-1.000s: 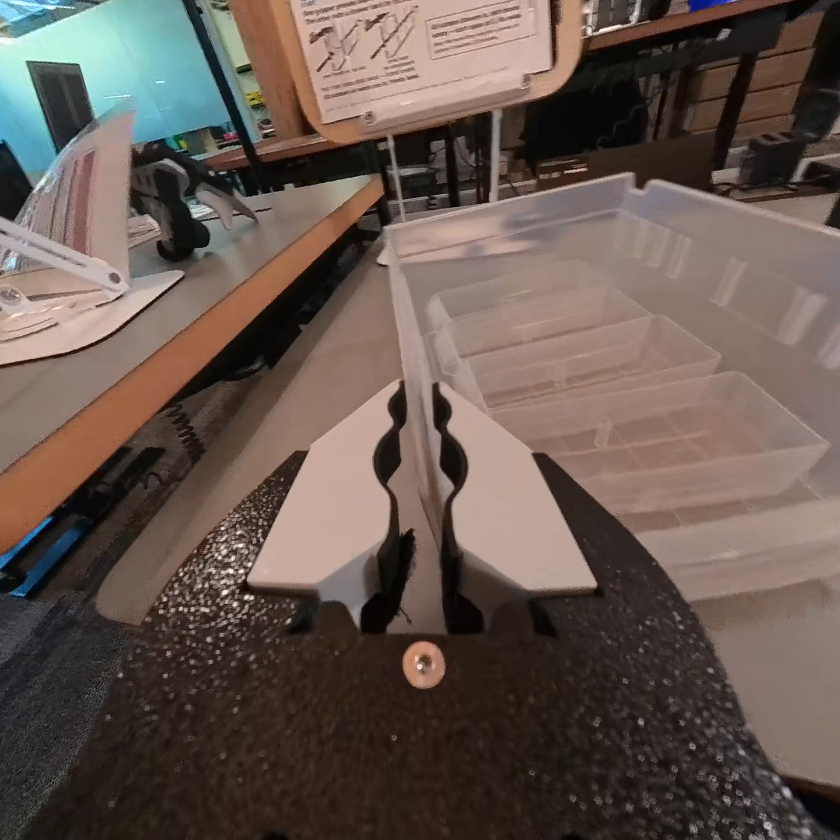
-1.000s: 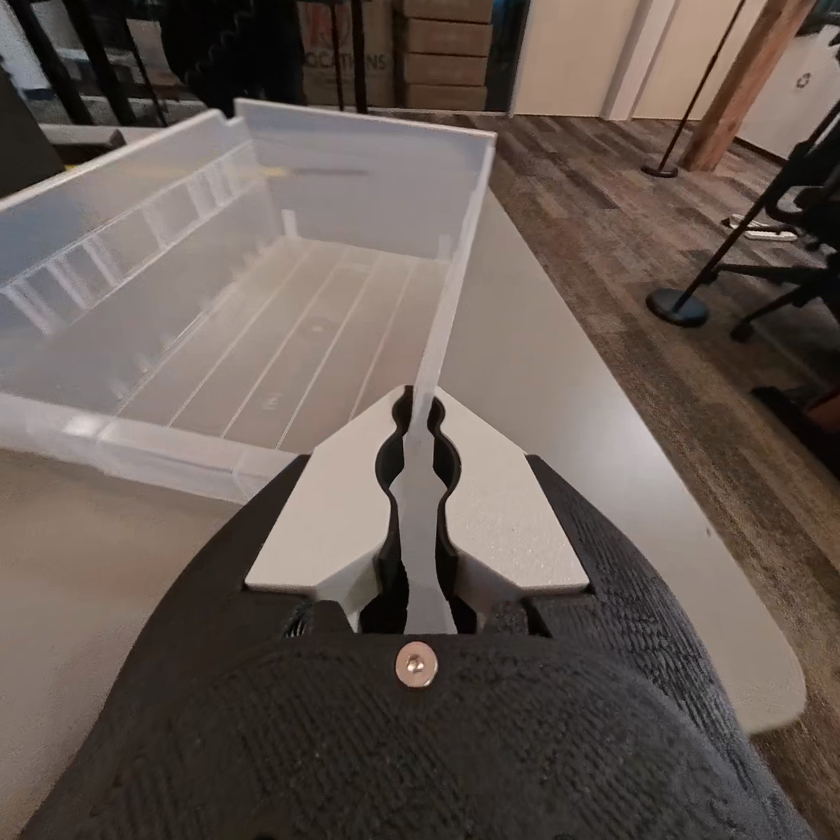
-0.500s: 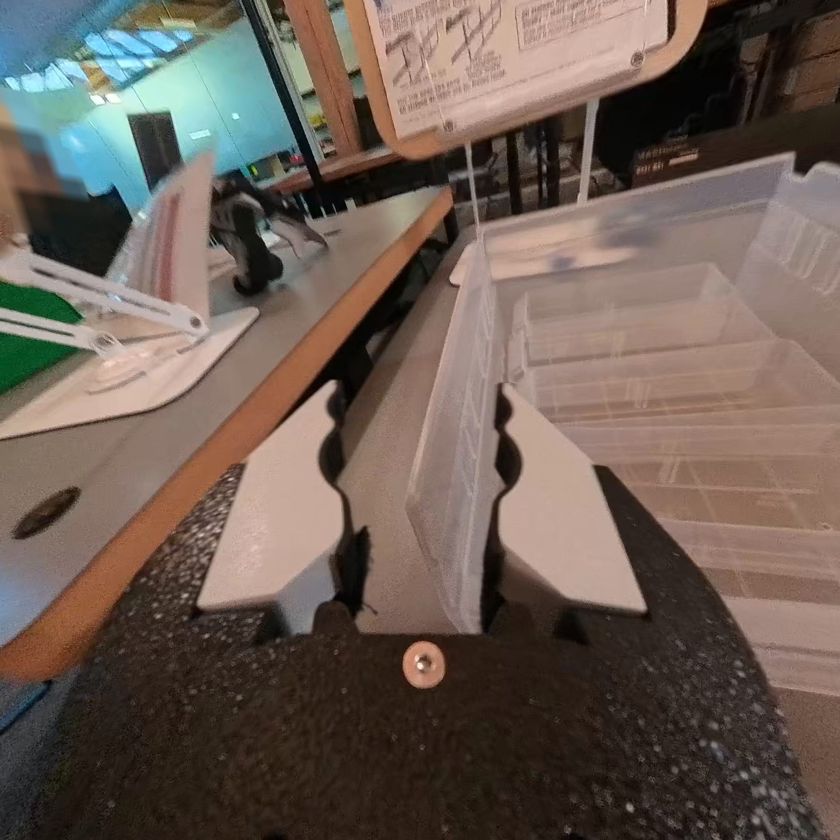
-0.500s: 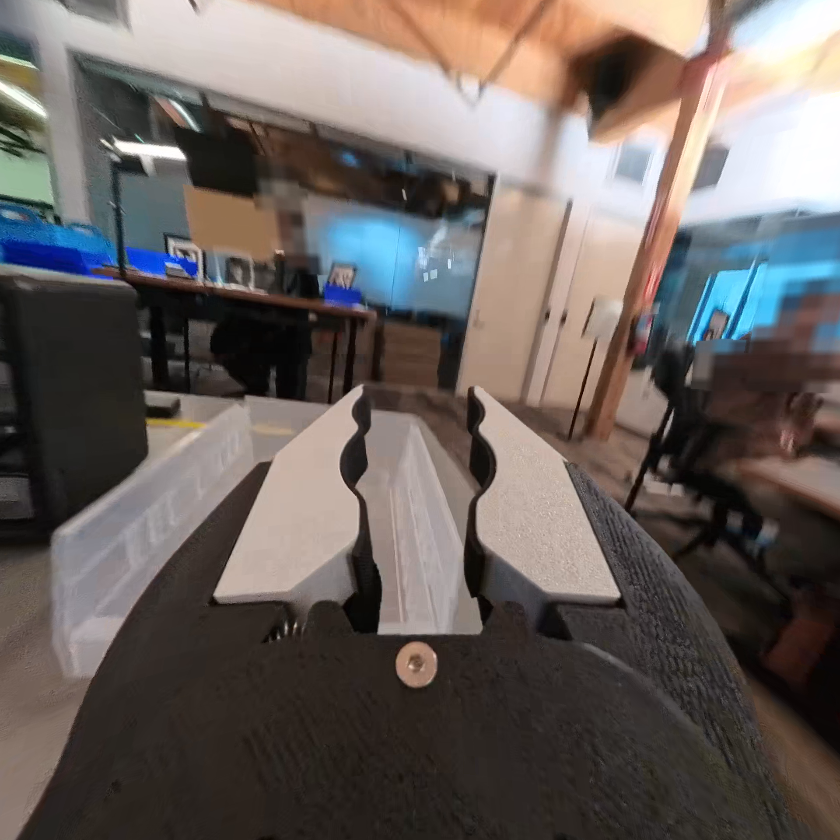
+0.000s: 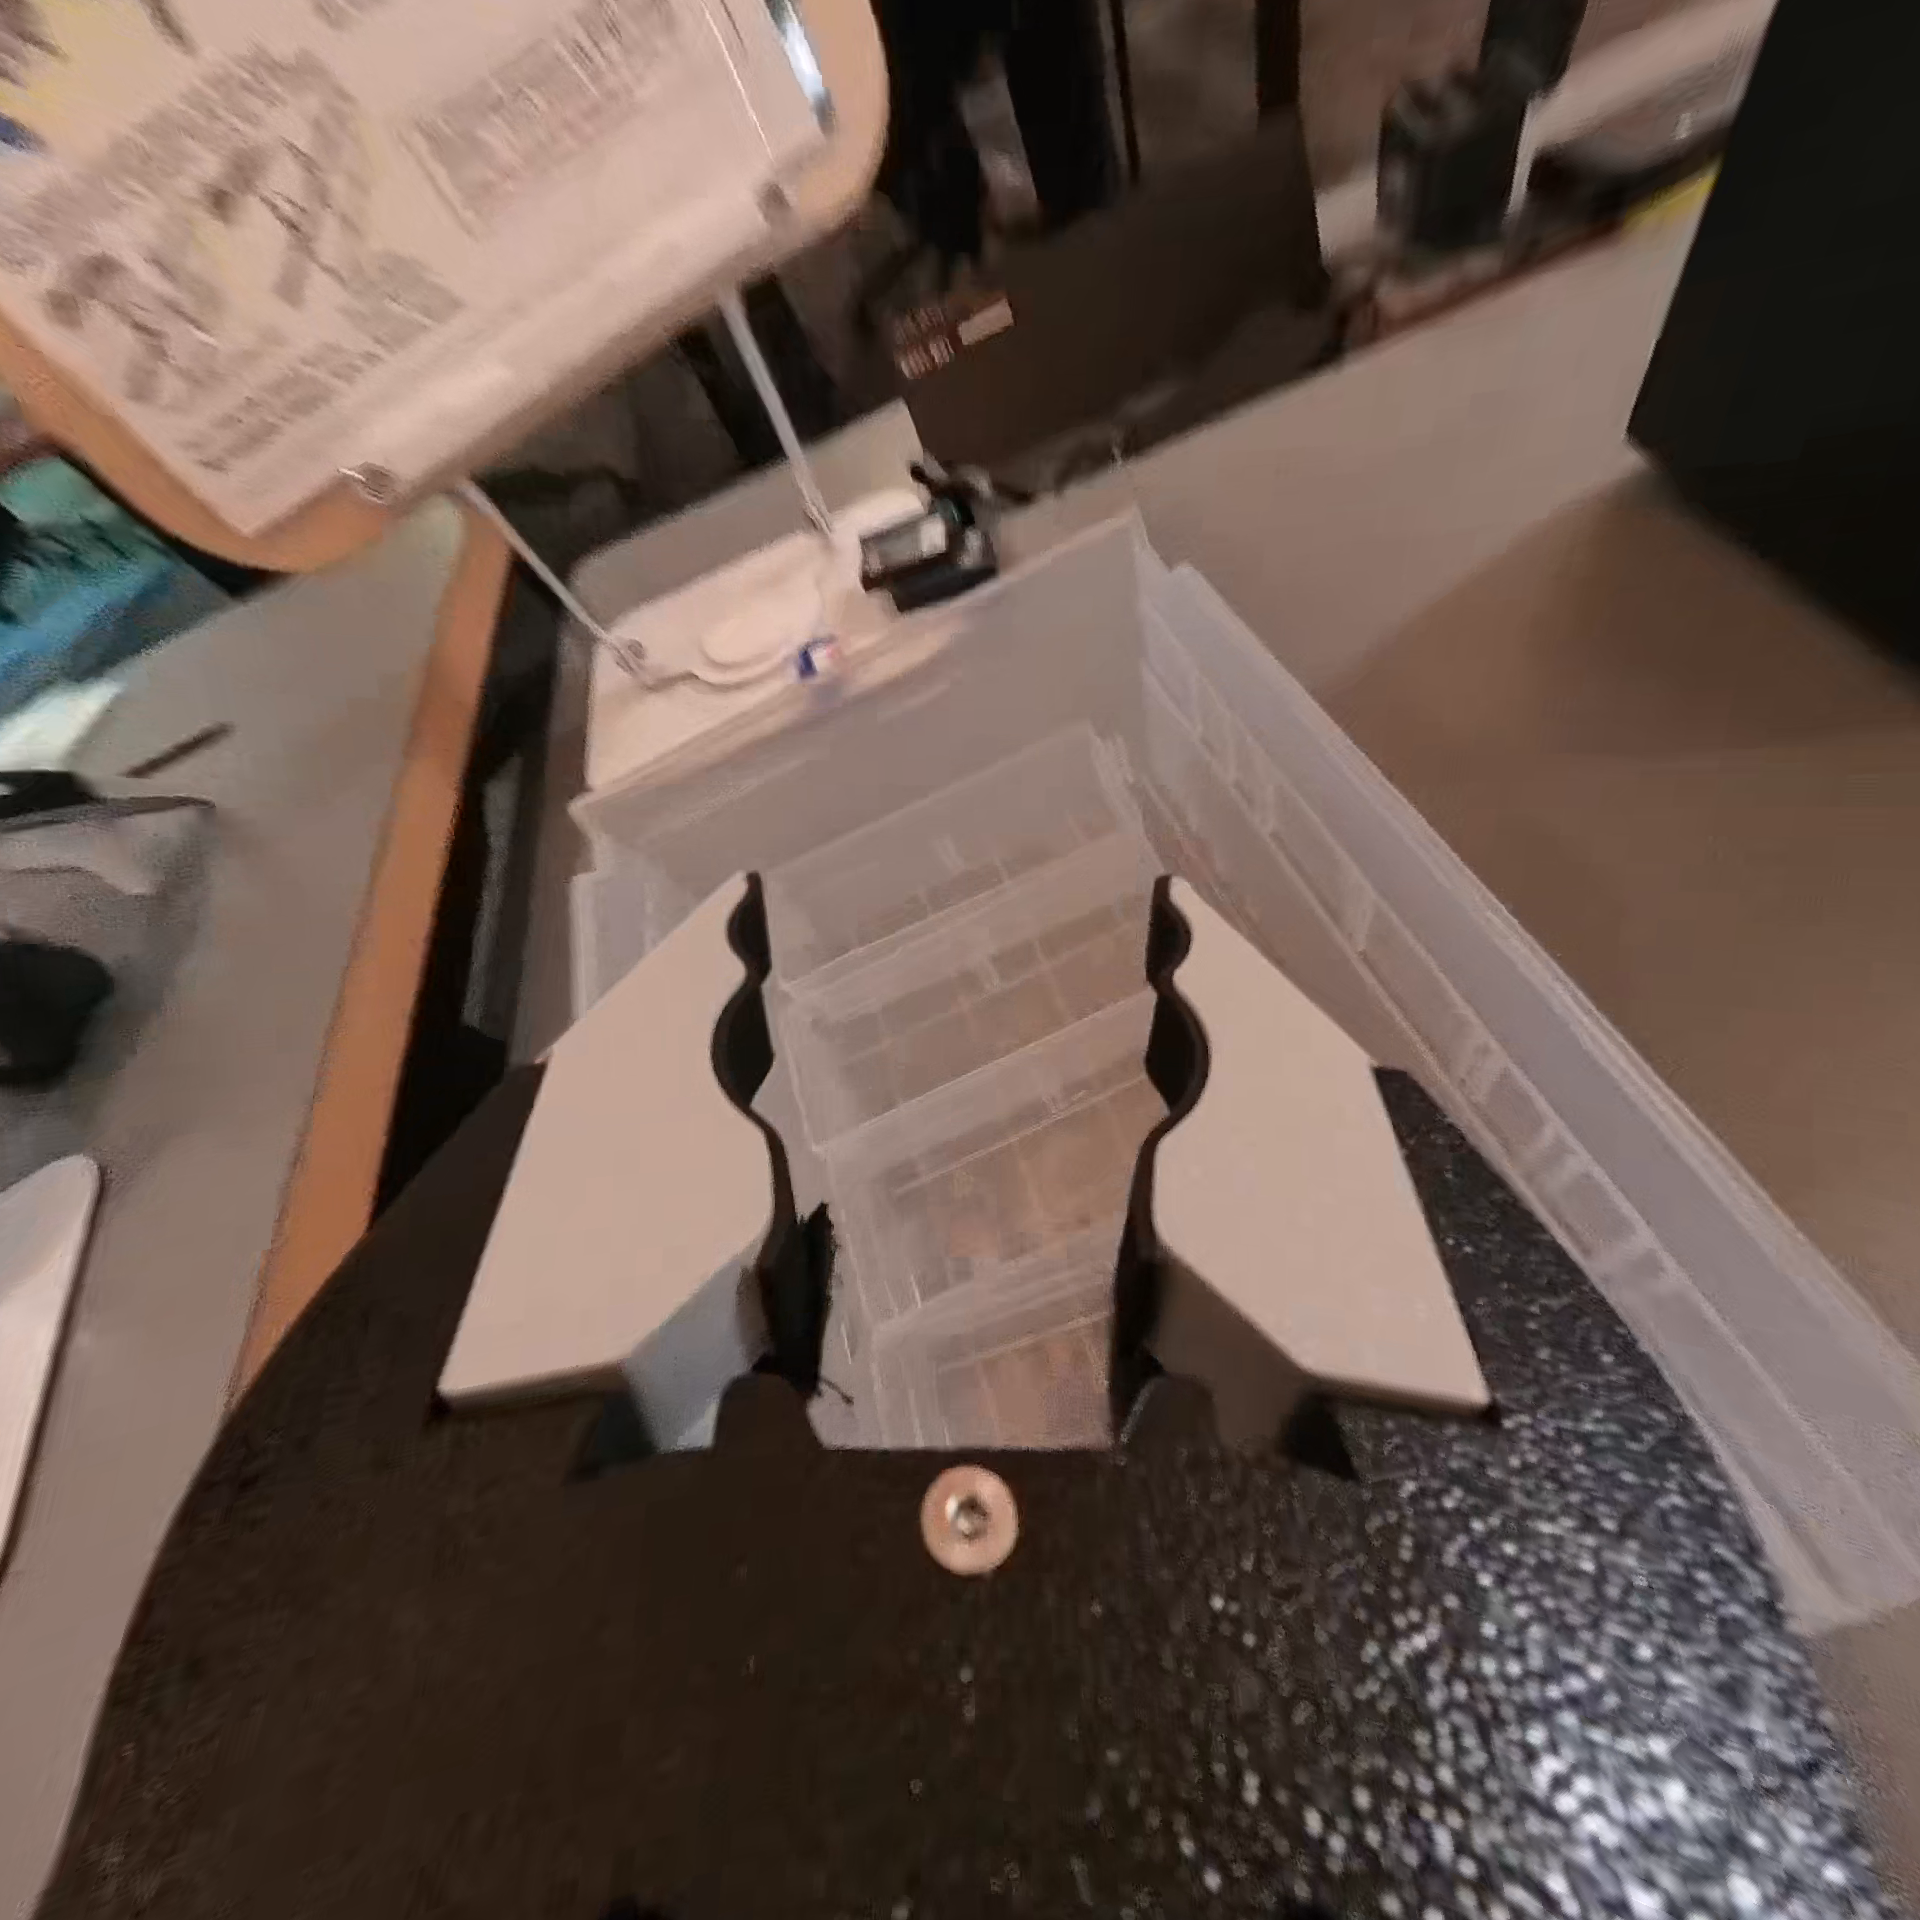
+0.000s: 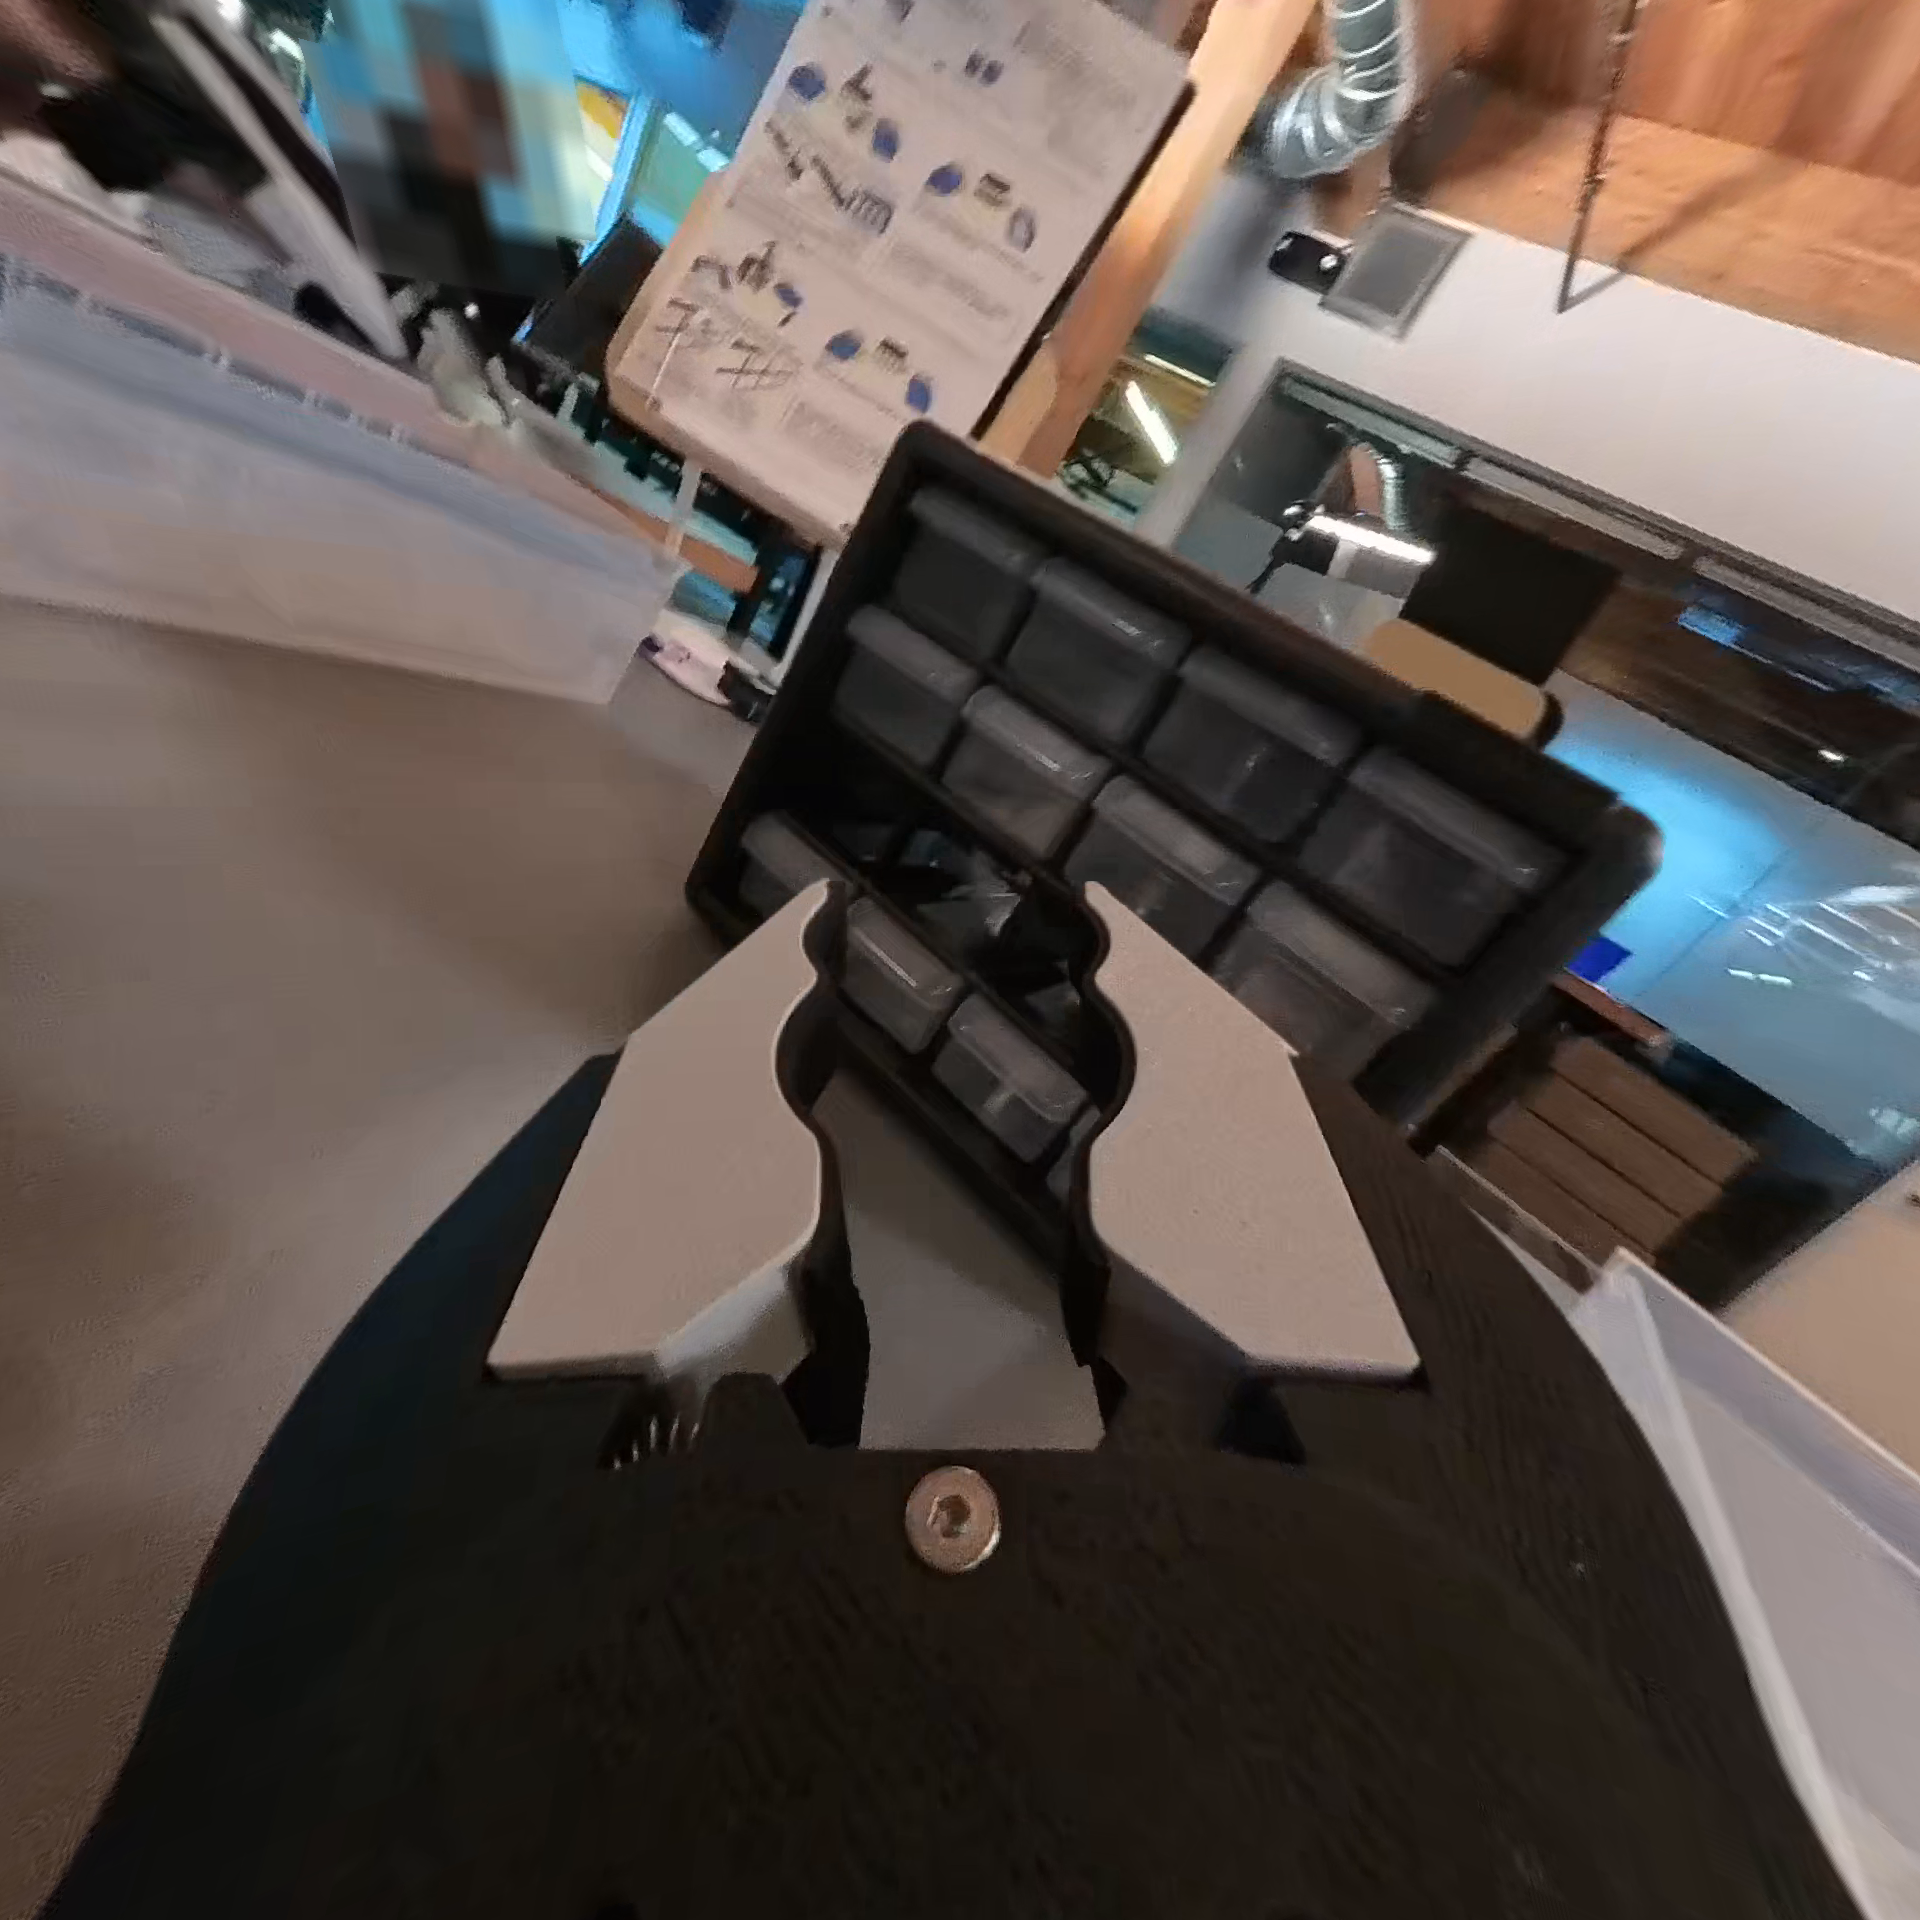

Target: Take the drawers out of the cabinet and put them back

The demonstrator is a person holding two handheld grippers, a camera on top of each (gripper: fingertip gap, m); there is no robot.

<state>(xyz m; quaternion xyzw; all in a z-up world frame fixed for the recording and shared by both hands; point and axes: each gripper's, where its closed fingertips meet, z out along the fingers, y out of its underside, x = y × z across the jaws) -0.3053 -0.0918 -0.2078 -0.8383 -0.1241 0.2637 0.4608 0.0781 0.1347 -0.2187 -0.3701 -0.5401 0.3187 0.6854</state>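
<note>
In the left wrist view, a clear plastic bin lies on the grey table and holds several small clear drawers in a row. My left gripper is open and empty, hovering above those drawers. In the right wrist view, a black cabinet stands on the table with several grey-clear drawers in its slots. Some slots in a lower row look dark and empty. My right gripper is open and empty, pointing at the cabinet's lower rows from close by.
A sign board on a thin white stand stands behind the bin. A second table with an orange edge runs along the left. The clear bin shows at the left and another clear plastic edge at the lower right.
Both grippers were shut on the clear bin's side walls, then opened and let go. The left has swung over the drawers in the bin; the right has turned toward the black cabinet.
</note>
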